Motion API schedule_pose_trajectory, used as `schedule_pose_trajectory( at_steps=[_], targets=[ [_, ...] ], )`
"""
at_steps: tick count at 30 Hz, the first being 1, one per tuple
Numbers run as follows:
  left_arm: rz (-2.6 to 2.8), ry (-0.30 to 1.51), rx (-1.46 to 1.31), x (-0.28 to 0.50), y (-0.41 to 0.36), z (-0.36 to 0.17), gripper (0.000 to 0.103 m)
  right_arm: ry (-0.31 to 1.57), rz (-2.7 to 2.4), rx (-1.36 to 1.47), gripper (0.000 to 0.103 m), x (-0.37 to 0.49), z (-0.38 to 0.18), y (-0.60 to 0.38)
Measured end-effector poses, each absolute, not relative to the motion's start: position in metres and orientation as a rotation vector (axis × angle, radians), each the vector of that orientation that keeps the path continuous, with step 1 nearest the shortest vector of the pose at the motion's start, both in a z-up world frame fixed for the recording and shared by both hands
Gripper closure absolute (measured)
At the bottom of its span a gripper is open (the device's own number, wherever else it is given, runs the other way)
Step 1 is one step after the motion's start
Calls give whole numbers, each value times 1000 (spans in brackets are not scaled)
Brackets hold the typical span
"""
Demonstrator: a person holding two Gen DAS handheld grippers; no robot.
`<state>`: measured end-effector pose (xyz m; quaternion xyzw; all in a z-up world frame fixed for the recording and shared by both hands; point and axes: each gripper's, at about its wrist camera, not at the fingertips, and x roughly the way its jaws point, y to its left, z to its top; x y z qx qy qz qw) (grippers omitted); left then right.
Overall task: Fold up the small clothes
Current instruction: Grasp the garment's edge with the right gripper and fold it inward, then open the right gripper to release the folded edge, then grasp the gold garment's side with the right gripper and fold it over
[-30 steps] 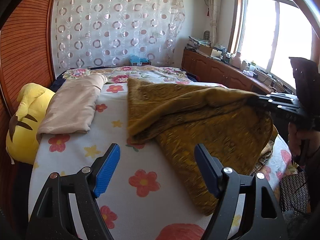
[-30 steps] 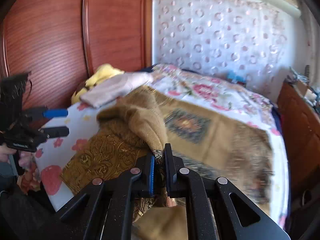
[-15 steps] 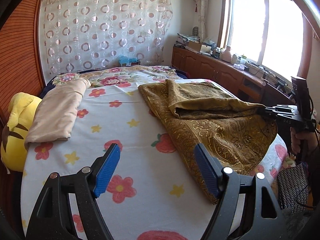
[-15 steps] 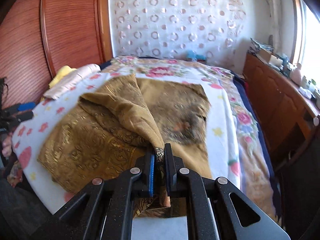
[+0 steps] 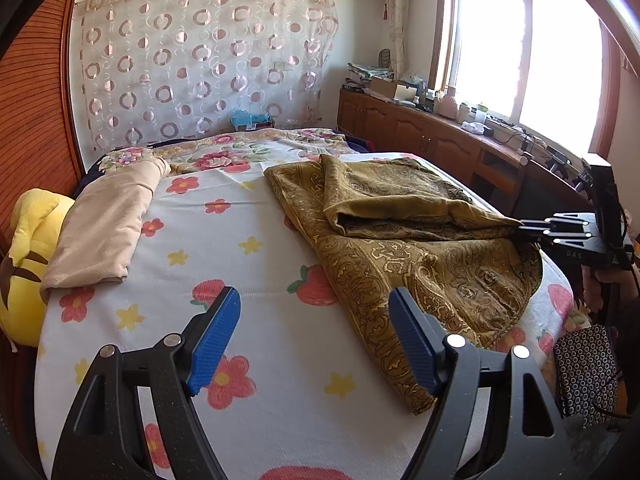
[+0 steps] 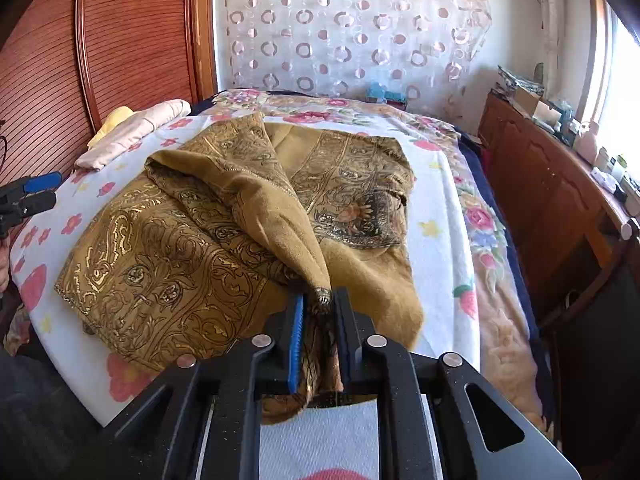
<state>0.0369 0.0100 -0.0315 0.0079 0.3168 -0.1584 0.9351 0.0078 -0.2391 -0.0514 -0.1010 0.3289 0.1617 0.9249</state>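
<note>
A golden-brown patterned cloth (image 5: 420,272) lies on the flowered bed sheet (image 5: 248,264), with one flap folded over itself toward the bed's right edge. My right gripper (image 6: 319,296) is at that edge. Its jaws are opening, and the flap's corner (image 6: 322,300) sits loosely between the pads. In the left wrist view the right gripper (image 5: 524,232) meets the cloth's tip. My left gripper (image 5: 314,294) is open above the bare sheet, left of the cloth, with nothing between its fingers. It also shows far left in the right wrist view, left gripper (image 6: 40,190).
A folded beige garment (image 5: 104,228) lies at the bed's left side beside a yellow plush toy (image 5: 24,248). A wooden wardrobe (image 6: 120,40) stands on that side. A cluttered wooden cabinet (image 5: 440,136) runs under the window. A patterned bag (image 5: 584,368) hangs near the bed's corner.
The right gripper drew the cloth's flap across to the bed's right edge and laid it down. Its jaws have now parted slightly around the corner. The left gripper stayed open.
</note>
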Motion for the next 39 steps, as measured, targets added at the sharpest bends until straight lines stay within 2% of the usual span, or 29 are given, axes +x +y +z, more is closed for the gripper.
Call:
schedule_pose_trajectory(
  at_steps=[8, 17, 20, 39],
  targets=[
    [-329, 663, 11, 36, 6, -39, 26, 615, 319, -172, 66, 4, -27, -232],
    [-327, 674, 11, 36, 7, -42, 26, 723, 340, -182, 66, 40, -59, -184],
    [-326, 676, 8, 36, 8, -44, 26, 730, 315, -208, 61, 41, -64, -177],
    [-331, 682, 8, 38, 5, -44, 26, 710, 446, -217, 59, 52, -38, -146]
  ],
)
